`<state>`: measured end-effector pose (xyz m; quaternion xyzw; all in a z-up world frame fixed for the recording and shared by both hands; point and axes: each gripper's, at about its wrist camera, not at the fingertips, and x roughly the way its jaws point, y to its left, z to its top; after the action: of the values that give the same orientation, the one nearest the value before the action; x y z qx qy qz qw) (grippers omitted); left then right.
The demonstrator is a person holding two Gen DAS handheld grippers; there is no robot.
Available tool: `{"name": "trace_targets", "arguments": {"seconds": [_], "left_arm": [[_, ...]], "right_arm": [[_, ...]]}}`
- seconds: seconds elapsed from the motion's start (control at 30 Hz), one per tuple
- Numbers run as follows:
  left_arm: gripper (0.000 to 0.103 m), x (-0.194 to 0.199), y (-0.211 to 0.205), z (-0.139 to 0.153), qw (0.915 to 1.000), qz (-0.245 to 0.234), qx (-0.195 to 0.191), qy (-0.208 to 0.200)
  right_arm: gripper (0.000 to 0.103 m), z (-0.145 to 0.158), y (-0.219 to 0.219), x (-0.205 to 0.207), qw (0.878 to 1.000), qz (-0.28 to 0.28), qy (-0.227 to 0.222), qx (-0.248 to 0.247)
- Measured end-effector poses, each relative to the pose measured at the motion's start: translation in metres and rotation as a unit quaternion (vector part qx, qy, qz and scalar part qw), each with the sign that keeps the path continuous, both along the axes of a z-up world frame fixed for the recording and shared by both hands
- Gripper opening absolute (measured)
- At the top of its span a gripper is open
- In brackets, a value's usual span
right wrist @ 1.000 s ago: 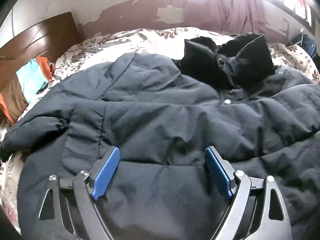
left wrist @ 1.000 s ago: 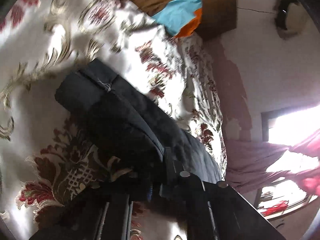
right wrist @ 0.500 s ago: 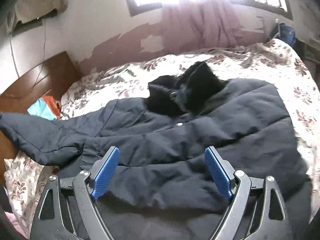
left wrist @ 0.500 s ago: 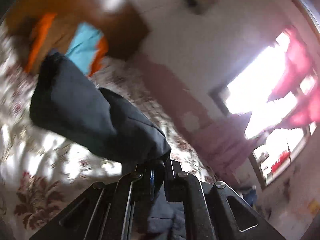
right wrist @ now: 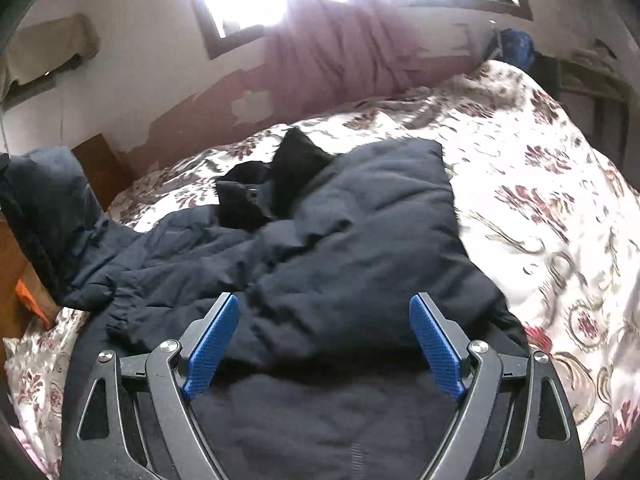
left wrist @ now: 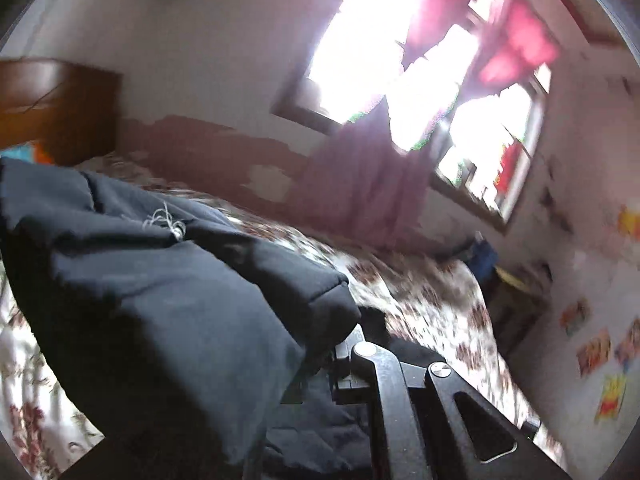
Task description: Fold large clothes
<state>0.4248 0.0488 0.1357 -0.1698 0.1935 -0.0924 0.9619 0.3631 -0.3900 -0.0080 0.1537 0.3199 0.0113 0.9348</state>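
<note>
Closest to us, our left hand-held gripper (left wrist: pixel 340 364) is clamped tight on the cuff end of the dark jacket's sleeve (left wrist: pixel 168 304), which bulges up in front of the lens and hides most of the fingers. Our right hand-held gripper (right wrist: pixel 324 344) hangs just above the jacket (right wrist: pixel 340 248) with its blue pads (right wrist: pixel 210 346) spread wide and nothing between them.

Beyond the pads, the jacket lies across the middle of the bed (right wrist: pixel 540 184), on the flowered bedspread. Its right side looks already turned in over the body, giving a fairly straight edge there. The black collar (right wrist: pixel 276 176) sits rumpled at the far end. At the far left of the right wrist view the raised sleeve stands off the bed, so that side is not yet folded.

We judge the task to be in an early-to-middle stage: one side in, the left sleeve in the air and yet to be laid across the chest, then the length still to be doubled over.

Farther off are the wooden headboard (left wrist: pixel 56 108), the peeling wall, and the bright window (left wrist: pixel 400 56) with its curtain (right wrist: pixel 336 52).
</note>
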Motion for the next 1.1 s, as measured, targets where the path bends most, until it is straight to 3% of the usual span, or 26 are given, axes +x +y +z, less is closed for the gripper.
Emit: {"name": "trace_targets", "arguments": {"seconds": [0.13, 0.27, 0.4, 0.6, 0.83, 1.0, 1.1], "left_arm": [[0.007, 0.008, -0.060, -0.009, 0.9963, -0.072, 0.040, 0.025], [0.007, 0.017, -0.116, -0.034, 0.9859, -0.139, 0.070, 0.062], [0.007, 0.025, -0.153, -0.071, 0.9725, -0.181, 0.065, 0.132], [0.008, 0.026, -0.168, -0.124, 0.9563, -0.200, 0.055, 0.206], [0.010, 0.018, -0.179, -0.169, 0.9325, -0.213, 0.078, 0.281], [0.012, 0.004, -0.167, -0.179, 0.9326, -0.212, 0.056, 0.287], [0.013, -0.002, -0.161, -0.188, 0.9288, -0.212, 0.065, 0.297]], "right_arm": [[0.083, -0.017, -0.021, -0.004, 1.000, -0.010, 0.003, 0.021], [0.083, -0.030, -0.039, -0.008, 0.998, -0.013, -0.003, 0.068], [0.083, -0.043, -0.058, -0.006, 0.994, -0.009, 0.004, 0.108], [0.083, -0.059, -0.072, -0.003, 0.986, 0.005, -0.012, 0.166], [0.083, -0.063, -0.072, 0.000, 0.975, 0.045, -0.029, 0.215], [0.083, -0.067, -0.080, -0.002, 0.966, 0.052, -0.023, 0.252], [0.083, -0.067, -0.081, -0.003, 0.963, 0.060, -0.015, 0.261]]}}
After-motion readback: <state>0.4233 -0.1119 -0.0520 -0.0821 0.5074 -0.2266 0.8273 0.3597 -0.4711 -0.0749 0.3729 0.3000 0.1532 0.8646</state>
